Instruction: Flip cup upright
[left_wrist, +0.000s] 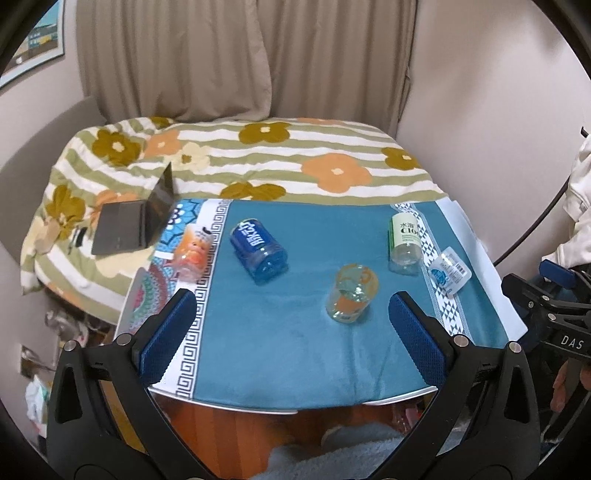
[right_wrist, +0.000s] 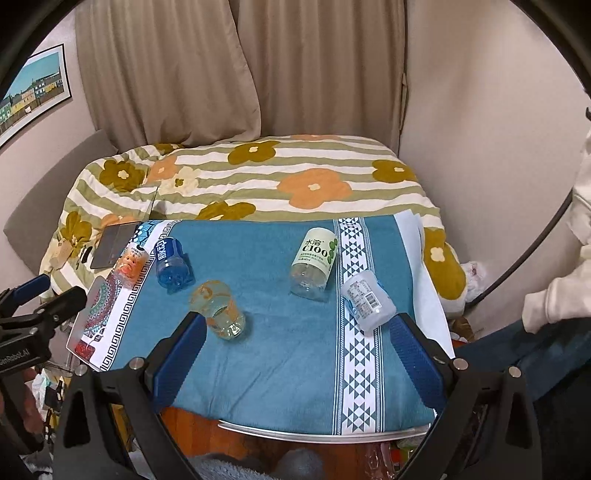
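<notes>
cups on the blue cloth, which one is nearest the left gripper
The clear cup with orange print, between the left gripper's open fingers. The blue cup, green-labelled C100 cup and white-labelled cup sit farther off.

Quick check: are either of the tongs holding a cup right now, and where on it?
Nothing is held. The left tongs and right tongs are both open above the blue cloth, with every cup untouched, including the orange cup.

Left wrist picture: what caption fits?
Open left hand-held gripper faces clear orange-printed plastic cup lying among tipped cups on blue cloth.
</notes>
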